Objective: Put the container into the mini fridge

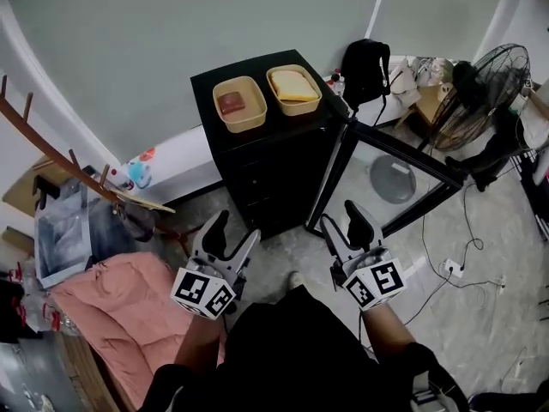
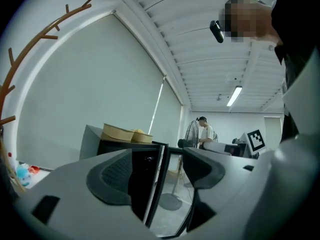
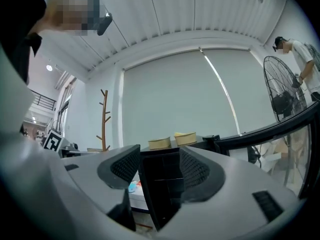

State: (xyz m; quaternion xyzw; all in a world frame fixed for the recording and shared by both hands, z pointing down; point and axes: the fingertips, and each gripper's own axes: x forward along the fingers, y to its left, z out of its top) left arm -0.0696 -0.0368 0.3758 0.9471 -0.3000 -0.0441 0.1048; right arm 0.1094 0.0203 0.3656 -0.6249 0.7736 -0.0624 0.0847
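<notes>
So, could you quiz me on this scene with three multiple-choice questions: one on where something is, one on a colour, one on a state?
1. Where are the two yellow containers relative to the mini fridge?
A. inside it
B. on top of it
C. on the floor beside it

2. What colour is the mini fridge?
A. black
B. white
C. red

3. How is its door?
A. shut
B. taken off
C. swung open

Answers:
1 B: both containers rest side by side on its top.
2 A: its whole body is black.
3 C: the glass door stands out to the side, away from the front.
</notes>
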